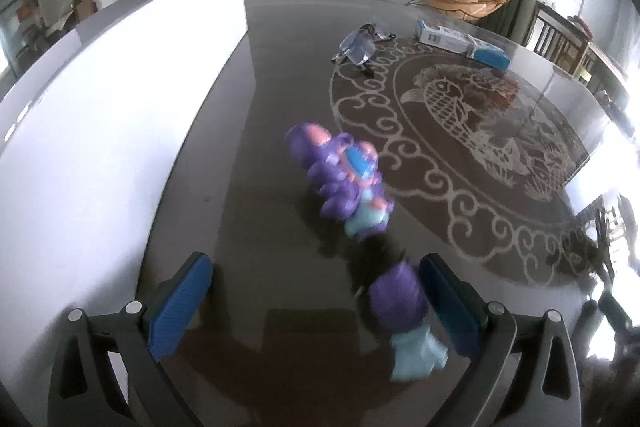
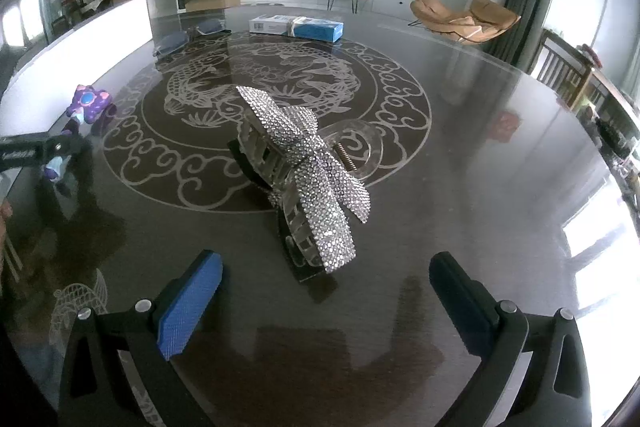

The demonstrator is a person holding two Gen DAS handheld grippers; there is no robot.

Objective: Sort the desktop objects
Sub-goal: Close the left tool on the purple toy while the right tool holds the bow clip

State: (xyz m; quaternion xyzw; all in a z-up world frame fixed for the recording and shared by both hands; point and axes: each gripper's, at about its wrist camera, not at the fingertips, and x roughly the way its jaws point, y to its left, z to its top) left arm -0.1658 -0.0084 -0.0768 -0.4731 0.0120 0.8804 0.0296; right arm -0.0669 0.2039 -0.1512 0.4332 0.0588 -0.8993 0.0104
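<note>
Sorting looks barely begun; both the left gripper (image 1: 316,307) and right gripper (image 2: 326,301) gape wide and empty; purple toy (image 1: 340,175) and rhinestone hair clip (image 2: 304,171) lie loose on the tabletop (image 2: 460,187).

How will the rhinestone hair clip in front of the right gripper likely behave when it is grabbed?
The rhinestone hair clip looks rigid plastic, so probably stiff and light. Its spring hinge suggests the teeth may open if squeezed at the handles. The faceted bow and glossy table hint it could slip or skid under the open right gripper.
</note>
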